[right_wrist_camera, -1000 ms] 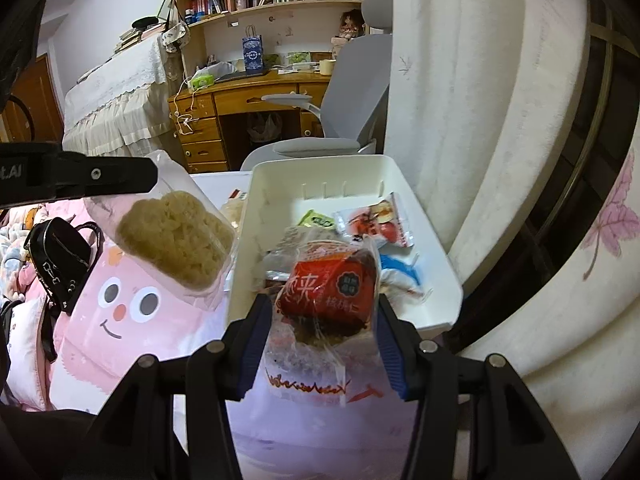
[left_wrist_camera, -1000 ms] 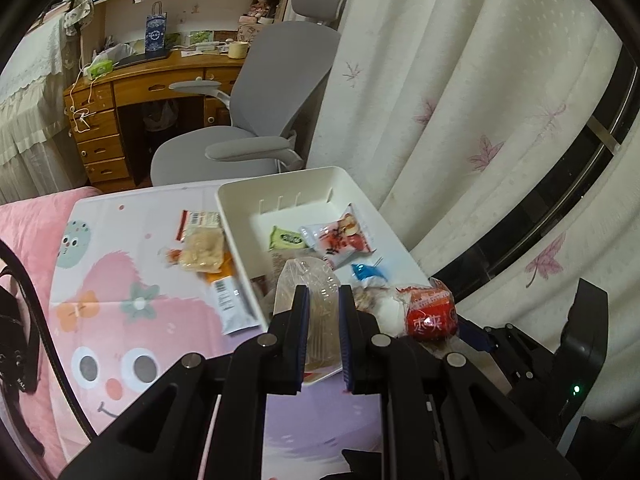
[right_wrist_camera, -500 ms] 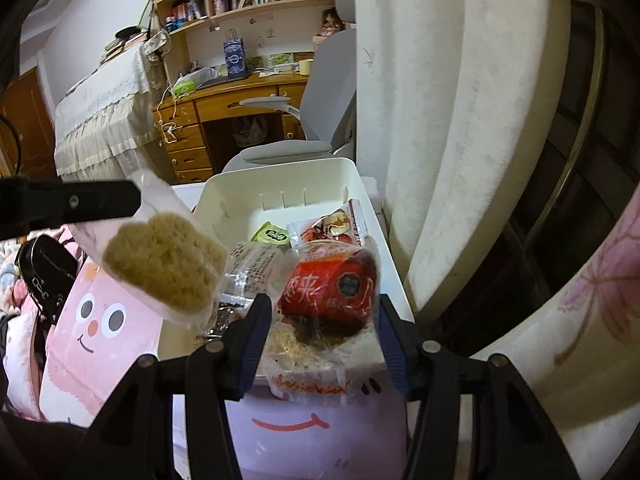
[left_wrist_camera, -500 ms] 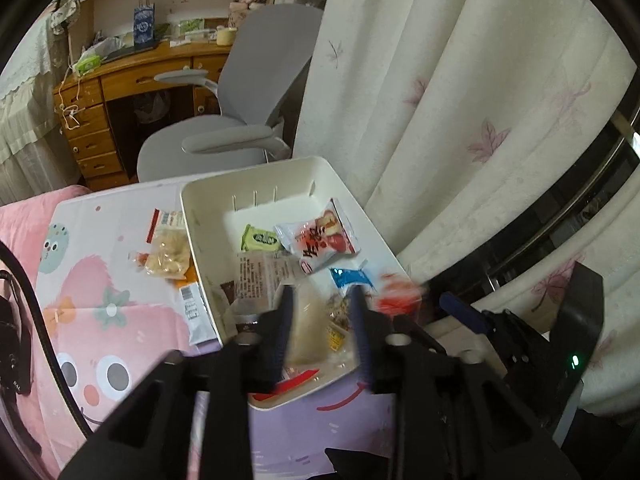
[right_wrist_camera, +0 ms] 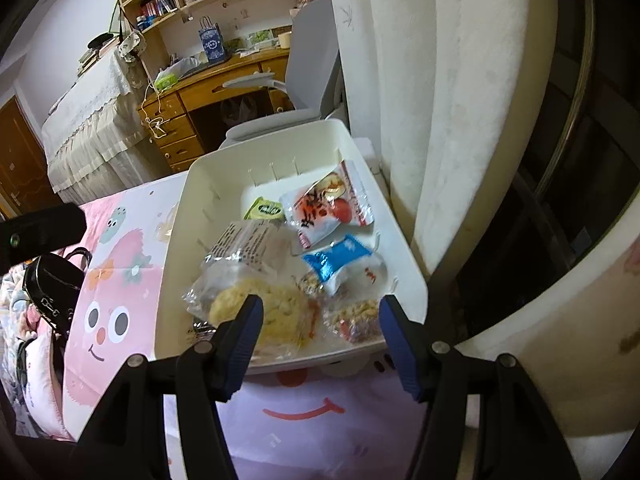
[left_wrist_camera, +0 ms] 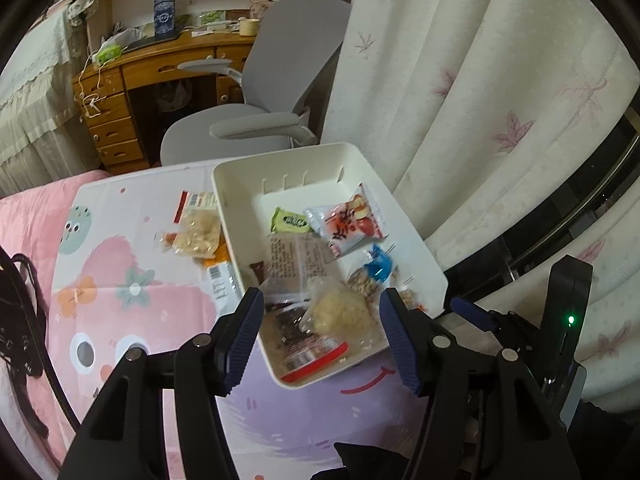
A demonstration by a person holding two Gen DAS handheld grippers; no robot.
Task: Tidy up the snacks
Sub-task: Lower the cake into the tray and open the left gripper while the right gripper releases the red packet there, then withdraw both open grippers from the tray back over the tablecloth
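Both grippers hang over the near end of the tray (left_wrist_camera: 430,276). Left gripper (left_wrist_camera: 322,338) jaws opening, nothing pinched; rice cake (left_wrist_camera: 340,312) lies free in the tray below. Right gripper (right_wrist_camera: 320,338) also opening, empty; red pack (right_wrist_camera: 356,320) rests inside. Step: release. Next: probably fetch the snacks (left_wrist_camera: 196,234) on the mat (left_wrist_camera: 120,288) left of the tray.

You are looking at a cartoon-printed table (left_wrist_camera: 120,280); a white tray (left_wrist_camera: 424,248) is sitting along its right edge; loose snack packets (left_wrist_camera: 198,232) are lying just left of it.
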